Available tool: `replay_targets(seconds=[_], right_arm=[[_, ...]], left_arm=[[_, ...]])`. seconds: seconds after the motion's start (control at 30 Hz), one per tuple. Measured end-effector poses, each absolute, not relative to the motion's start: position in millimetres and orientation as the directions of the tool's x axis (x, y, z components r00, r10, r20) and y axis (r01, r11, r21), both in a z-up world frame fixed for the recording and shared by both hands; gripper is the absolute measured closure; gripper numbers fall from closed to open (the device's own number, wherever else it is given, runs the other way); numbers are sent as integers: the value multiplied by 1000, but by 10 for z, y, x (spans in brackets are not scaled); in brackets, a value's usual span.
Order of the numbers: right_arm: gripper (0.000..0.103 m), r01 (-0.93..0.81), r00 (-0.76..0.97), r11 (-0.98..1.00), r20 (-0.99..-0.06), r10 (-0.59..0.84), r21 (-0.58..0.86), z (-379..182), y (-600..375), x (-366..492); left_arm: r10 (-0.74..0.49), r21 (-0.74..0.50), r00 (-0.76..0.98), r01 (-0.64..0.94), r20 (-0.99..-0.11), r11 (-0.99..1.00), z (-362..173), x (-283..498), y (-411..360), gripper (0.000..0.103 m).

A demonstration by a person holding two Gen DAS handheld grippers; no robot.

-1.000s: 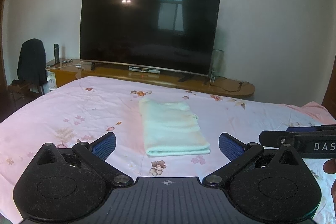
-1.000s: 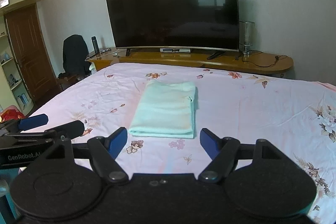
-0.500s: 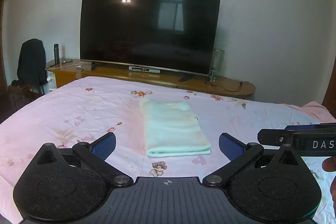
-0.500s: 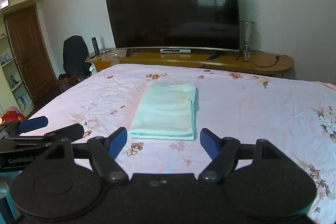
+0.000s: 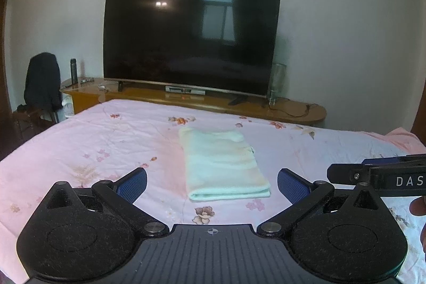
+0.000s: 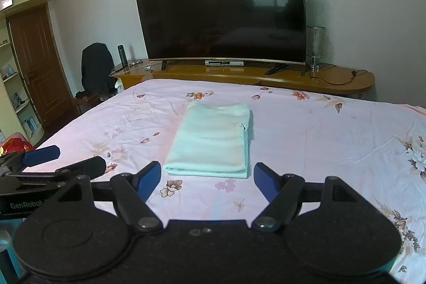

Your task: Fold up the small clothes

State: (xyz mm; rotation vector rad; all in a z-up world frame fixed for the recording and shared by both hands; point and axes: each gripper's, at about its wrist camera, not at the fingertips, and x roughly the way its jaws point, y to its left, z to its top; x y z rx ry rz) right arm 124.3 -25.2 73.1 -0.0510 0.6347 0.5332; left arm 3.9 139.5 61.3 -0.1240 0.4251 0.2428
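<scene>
Your soft, light mint-green folded cloth [image 5: 223, 164] lies on the pink flowered bedsheet [image 5: 106, 140] at 12 o'clock. Your left gripper [image 5: 212, 184] and right gripper [image 6: 207, 181] are spread wide, holding nothing. Pinch its floppy near corners.

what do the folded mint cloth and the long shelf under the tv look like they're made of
Folded mint cloth: likely soft terry or fleece; matte, fuzzy surface, thick rounded fold edge. Long shelf: probably varnished wood or veneer; amber-brown, glossy, showing reflections.
</scene>
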Motion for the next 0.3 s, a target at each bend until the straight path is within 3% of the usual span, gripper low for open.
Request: replay_targets(seconds=[0.3], right_arm=[[26, -494, 673, 861, -575, 465, 118, 729, -270, 1253]], left_arm=[[200, -54, 895, -240, -398, 969, 637, 39, 1411, 0]])
